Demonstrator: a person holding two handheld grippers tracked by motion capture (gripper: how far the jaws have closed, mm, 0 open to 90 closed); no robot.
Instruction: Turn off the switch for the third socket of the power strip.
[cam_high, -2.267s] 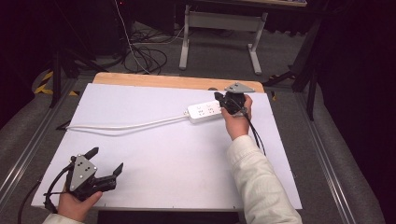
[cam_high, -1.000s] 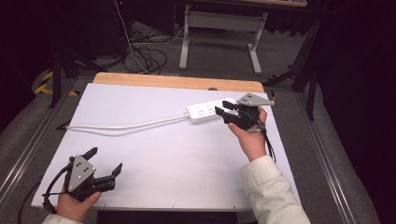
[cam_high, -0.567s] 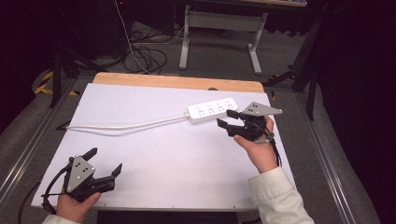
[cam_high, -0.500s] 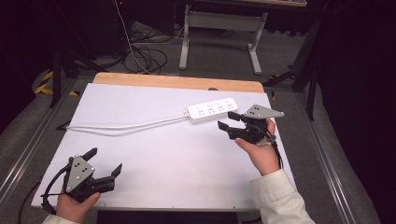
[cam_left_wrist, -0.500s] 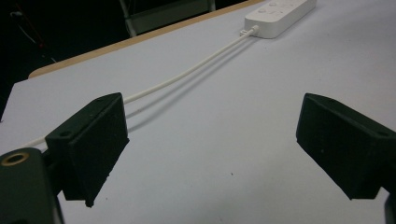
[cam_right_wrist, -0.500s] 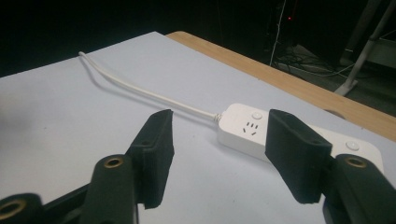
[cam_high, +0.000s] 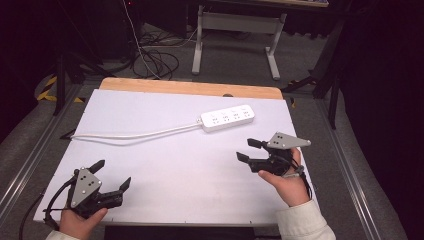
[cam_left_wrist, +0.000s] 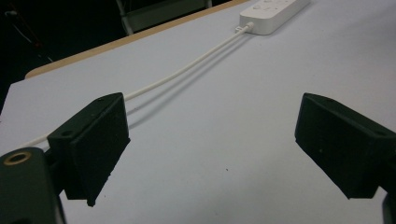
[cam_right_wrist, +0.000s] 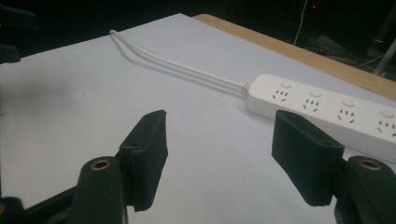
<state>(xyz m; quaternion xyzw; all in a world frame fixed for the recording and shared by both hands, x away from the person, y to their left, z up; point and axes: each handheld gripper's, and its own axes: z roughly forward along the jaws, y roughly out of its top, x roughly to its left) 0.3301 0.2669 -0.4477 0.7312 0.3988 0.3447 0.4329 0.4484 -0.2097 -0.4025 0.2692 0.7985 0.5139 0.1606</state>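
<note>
White glossy oblong power strip (cam_high: 227, 118) lies flat; both black blocky tongs (cam_high: 110, 173) (cam_high: 245, 150) gape, empty.

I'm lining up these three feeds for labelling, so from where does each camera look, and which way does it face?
High view: above the person's side, facing forward and down on the white table; both hands, the left gripper and right gripper show.
Left gripper view: rides that gripper, looking between its open black jaws across the table toward the power strip.
Right gripper view: rides that gripper, looking between its open jaws at the power strip close ahead.
Shared: all three show the power strip and its white cord.
</note>
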